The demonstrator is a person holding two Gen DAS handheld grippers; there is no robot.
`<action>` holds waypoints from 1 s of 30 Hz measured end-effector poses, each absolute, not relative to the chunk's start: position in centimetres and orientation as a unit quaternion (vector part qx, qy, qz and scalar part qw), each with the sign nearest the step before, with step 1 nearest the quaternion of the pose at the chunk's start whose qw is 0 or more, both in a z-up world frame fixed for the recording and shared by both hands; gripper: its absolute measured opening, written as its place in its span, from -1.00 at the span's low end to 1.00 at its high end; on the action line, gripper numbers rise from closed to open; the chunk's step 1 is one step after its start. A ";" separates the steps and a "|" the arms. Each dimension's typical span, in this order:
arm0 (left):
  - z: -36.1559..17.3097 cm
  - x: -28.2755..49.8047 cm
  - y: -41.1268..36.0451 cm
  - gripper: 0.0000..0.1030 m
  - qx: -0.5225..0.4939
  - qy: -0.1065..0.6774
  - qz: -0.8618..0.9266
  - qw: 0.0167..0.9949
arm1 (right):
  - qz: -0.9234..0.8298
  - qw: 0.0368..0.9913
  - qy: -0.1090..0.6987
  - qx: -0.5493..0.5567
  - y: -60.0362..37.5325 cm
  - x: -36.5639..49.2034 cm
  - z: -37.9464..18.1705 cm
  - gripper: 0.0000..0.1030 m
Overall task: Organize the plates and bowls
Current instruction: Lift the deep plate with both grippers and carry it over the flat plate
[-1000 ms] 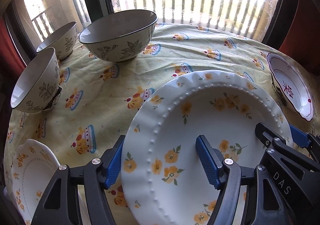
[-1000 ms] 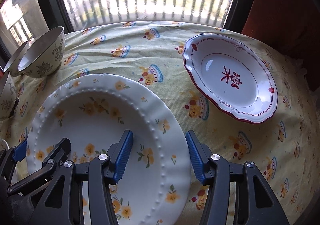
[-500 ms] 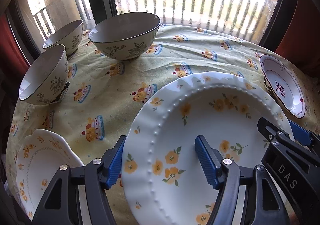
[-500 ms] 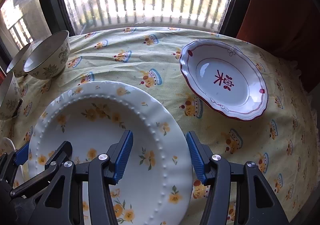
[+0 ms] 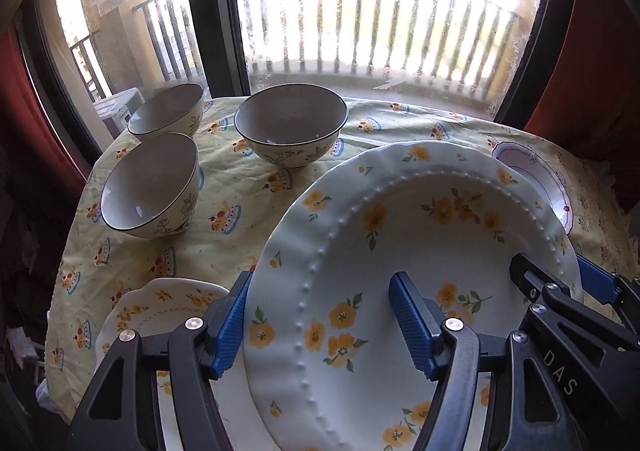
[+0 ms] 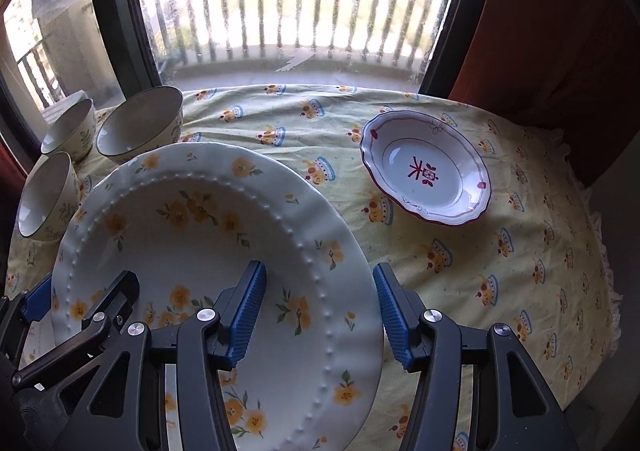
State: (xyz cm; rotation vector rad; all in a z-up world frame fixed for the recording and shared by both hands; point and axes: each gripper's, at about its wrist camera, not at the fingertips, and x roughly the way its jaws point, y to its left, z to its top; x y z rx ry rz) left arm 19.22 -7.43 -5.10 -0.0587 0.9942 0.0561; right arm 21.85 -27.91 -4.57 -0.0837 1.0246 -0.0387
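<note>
A large white plate with yellow flowers (image 5: 420,219) (image 6: 192,219) hangs above the table, held from both sides. My left gripper (image 5: 320,291) (image 6: 80,291) is shut on its left rim, one pad under the edge and one on the plate's face. My right gripper (image 6: 320,275) (image 5: 560,279) is shut on the right rim in the same way. Three leaf-patterned bowls (image 5: 154,187) (image 5: 168,109) (image 5: 291,123) stand at the far left. A red-trimmed dish (image 6: 426,167) (image 5: 536,175) lies at the right. A small yellow-flowered plate (image 5: 160,311) lies under my left gripper.
A yellow printed cloth (image 6: 480,271) covers the round table. Behind it is a window with a dark frame (image 5: 208,11) and a balcony railing. Red curtains (image 6: 540,31) hang at both sides. The cloth between the bowls and the red-trimmed dish is bare.
Both grippers have risen together with the large plate, which has come up off the cloth. The bowls, the dish and the small plate now look lower and farther.
</note>
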 end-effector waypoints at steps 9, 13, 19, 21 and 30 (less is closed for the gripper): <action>-2.6 16.6 -3.0 0.34 -0.023 0.466 0.025 0.884 | -0.022 0.878 0.478 -0.035 -24.4 18.9 -1.4 0.16; -2.0 15.6 -1.1 0.34 -0.020 0.465 0.018 0.885 | -0.023 0.880 0.474 -0.033 -22.8 17.6 -0.6 0.16; -2.0 14.2 1.5 0.34 -0.024 0.468 0.011 0.884 | -0.028 0.880 0.473 -0.027 -20.5 15.8 -0.2 0.16; -2.5 13.8 2.2 0.34 -0.022 0.472 0.009 0.881 | -0.031 0.879 0.474 -0.025 -19.7 15.3 -0.4 0.16; -6.0 12.8 5.8 0.33 -0.040 0.511 0.000 0.859 | -0.034 0.864 0.502 -0.025 -16.8 13.9 -3.3 0.16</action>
